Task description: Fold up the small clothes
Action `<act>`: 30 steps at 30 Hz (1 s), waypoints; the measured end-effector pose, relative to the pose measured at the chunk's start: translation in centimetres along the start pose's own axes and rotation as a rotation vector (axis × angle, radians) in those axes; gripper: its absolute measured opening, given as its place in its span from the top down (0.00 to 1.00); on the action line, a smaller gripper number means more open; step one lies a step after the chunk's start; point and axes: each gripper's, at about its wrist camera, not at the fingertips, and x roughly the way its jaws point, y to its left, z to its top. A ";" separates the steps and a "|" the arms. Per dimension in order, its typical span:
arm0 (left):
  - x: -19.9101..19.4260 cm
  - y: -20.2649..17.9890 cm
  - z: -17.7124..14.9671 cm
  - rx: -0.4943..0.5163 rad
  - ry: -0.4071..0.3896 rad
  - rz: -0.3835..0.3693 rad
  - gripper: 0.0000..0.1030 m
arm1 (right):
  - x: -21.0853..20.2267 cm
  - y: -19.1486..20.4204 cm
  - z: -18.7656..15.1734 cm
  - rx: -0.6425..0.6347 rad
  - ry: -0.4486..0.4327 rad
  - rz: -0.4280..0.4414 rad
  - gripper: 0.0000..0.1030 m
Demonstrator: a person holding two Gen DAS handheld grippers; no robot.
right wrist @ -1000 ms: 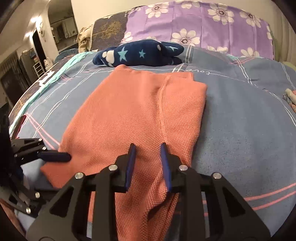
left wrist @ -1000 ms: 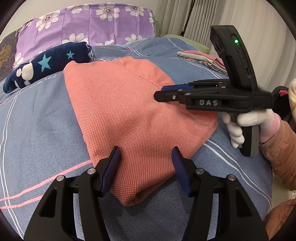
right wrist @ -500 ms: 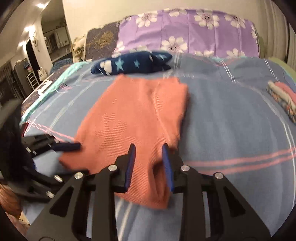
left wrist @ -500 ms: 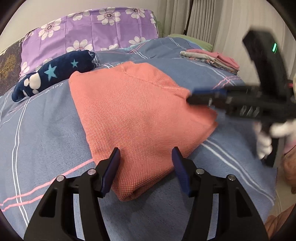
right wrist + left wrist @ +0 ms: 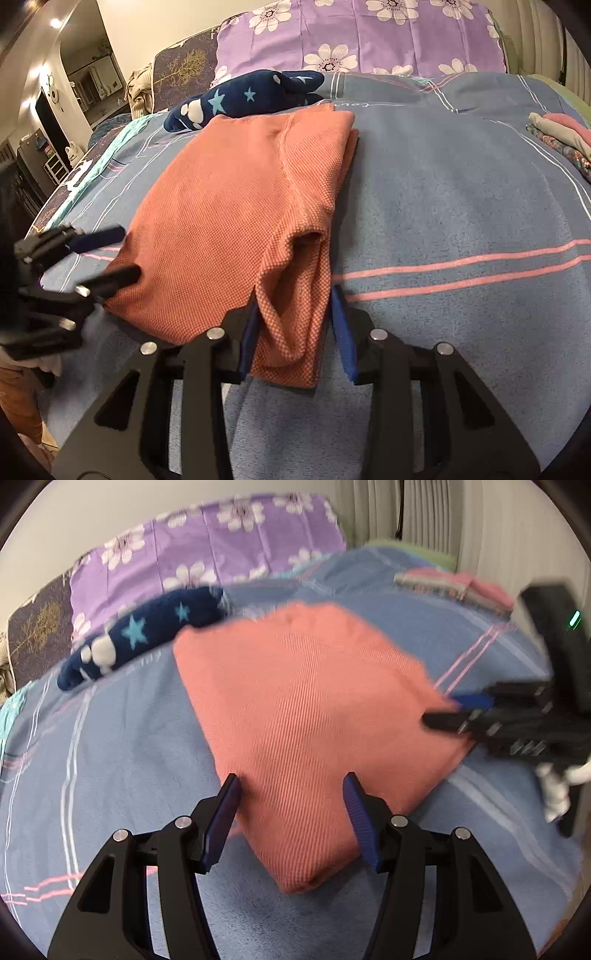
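Left wrist view: a folded salmon-pink garment [image 5: 306, 716] is seen lying flat on the blue striped bed cover [image 5: 110, 760], with its near corner placed between the two fingers of the left gripper [image 5: 291, 819]. The jaws are spread wide, one on each side of that corner, and nothing is clamped. At 3 o'clock the right gripper [image 5: 454, 712] is seen blurred, its tips at the garment's right edge. At 10 o'clock a navy star-patterned soft item [image 5: 144, 638] lies just beyond the garment, and a purple flowered pillow [image 5: 207, 554] is set behind it. At 2 o'clock a small stack of folded clothes [image 5: 454, 587] lies well apart.

In the right wrist view, the garment [image 5: 229, 206] is shown sharply; its loose near end is placed between the fingers of the right gripper [image 5: 293, 325]. The jaws are held at a moderate gap, the left pad touching the cloth and the right pad just beside it, so no firm hold is shown. At 9 o'clock the left gripper [image 5: 110, 254] is seen spread wide at the garment's edge. The navy item [image 5: 247, 99] touches the garment's far edge at 11 o'clock, and the stack of clothes [image 5: 557, 136] lies at 2 o'clock.
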 end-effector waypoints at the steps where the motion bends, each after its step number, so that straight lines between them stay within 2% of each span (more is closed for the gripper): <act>1: 0.1 0.1 -0.4 -0.005 -0.012 -0.003 0.42 | 0.0 0.0 0.0 0.000 0.000 0.000 0.64; 14: -1.6 1.6 0.6 -0.060 -0.031 -0.035 0.42 | -0.2 1.0 0.0 -0.033 -0.009 -0.065 0.59; 17: -1.6 2.5 1.0 -0.078 -0.045 -0.021 0.36 | -0.2 1.4 0.0 -0.053 -0.016 -0.094 0.58; 19: -0.9 2.9 1.0 -0.092 -0.022 -0.016 0.36 | -0.2 1.5 0.0 -0.059 -0.019 -0.104 0.57; 22: 0.6 3.1 0.4 -0.117 0.037 -0.050 0.36 | -0.3 1.6 -0.1 -0.060 -0.021 -0.116 0.56; 30: 1.0 3.4 -0.2 -0.144 0.034 -0.074 0.34 | -0.3 1.7 -0.1 -0.063 -0.023 -0.128 0.54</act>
